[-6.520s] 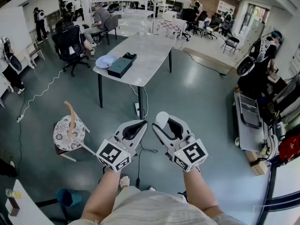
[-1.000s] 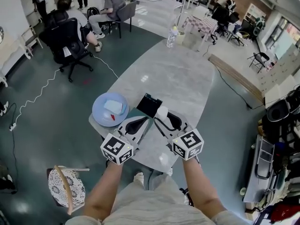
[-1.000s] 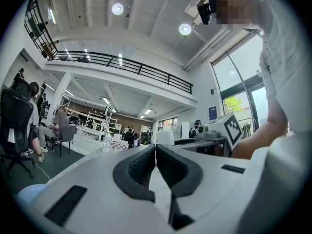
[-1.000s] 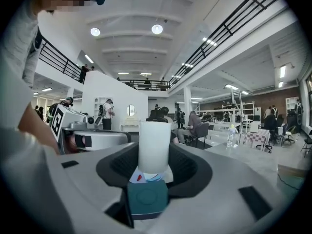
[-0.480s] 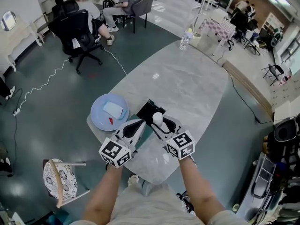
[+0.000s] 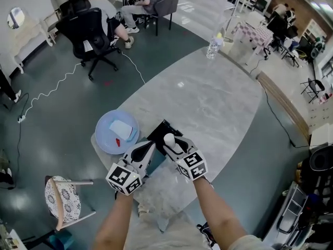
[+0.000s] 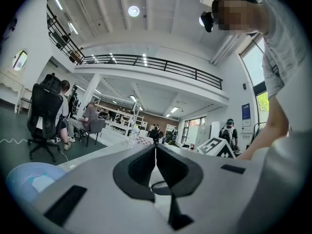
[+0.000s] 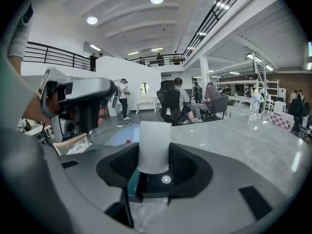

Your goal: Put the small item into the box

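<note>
1. The grey marbled oval table [image 6: 208, 103] carries the work.
2. The pale blue round plate [image 6: 105, 139] lies just left of the black open box with the teal edge [image 6: 160, 131]. It plays no part in this step.
3. My left gripper [image 7: 156, 152] has its jaws pressed together with nothing between them. It hovers at the near left side of the box.
4. My right gripper [image 8: 154, 152] is clamped on the small white cylinder [image 8: 154, 139], which stands upright between the jaws. The cylinder hangs over the near part of the box. The right gripper view shows the black interior directly under its lower end and the teal edge just to the left. I cannot tell whether the cylinder touches the box.

Procedure, as I judge it:
- Lower the cylinder straight down and hold it upright.
- Stay clear of the teal edge, which is the nearest thing it could snag on.
- Part the jaws only when the lower end rests on the floor of the box; a tall, narrow piece may topple if dropped.
- Steady the box with the left gripper if it slides.
</note>
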`<action>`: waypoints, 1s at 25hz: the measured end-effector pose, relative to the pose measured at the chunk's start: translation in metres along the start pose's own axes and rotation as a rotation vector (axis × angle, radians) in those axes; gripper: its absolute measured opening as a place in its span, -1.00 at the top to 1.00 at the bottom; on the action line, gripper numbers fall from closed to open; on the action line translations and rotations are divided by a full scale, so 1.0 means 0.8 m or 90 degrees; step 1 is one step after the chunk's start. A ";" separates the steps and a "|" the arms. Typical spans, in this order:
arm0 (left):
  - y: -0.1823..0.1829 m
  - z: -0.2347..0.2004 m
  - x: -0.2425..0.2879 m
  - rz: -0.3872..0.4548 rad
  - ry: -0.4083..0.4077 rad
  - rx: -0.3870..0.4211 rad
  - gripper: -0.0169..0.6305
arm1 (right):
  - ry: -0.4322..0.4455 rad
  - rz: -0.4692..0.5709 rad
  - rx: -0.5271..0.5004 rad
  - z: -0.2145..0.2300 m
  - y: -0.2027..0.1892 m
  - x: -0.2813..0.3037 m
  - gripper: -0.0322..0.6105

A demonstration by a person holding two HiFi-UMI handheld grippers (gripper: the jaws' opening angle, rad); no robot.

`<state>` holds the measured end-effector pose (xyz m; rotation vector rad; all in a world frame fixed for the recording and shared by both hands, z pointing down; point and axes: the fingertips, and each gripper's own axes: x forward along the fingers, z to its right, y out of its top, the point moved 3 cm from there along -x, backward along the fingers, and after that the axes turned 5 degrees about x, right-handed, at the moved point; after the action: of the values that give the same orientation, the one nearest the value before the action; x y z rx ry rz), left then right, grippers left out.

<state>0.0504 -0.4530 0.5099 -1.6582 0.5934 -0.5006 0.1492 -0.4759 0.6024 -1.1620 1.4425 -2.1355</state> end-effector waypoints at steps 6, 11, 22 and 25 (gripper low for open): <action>-0.016 -0.007 0.012 -0.007 0.023 -0.008 0.88 | 0.012 -0.058 -0.005 0.018 -0.042 0.032 0.27; -0.024 -0.010 0.018 -0.011 0.033 -0.014 0.88 | 0.006 -0.116 -0.016 0.025 -0.067 0.051 0.27; -0.035 -0.010 0.022 -0.017 0.035 -0.017 0.88 | -0.001 -0.178 -0.032 0.028 -0.103 0.068 0.27; -0.034 -0.011 0.022 -0.016 0.034 -0.017 0.88 | 0.002 -0.199 -0.028 0.025 -0.107 0.073 0.27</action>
<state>0.0617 -0.4673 0.5383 -1.6833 0.6211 -0.5584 0.1430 -0.4883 0.7070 -1.4861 1.3924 -2.3152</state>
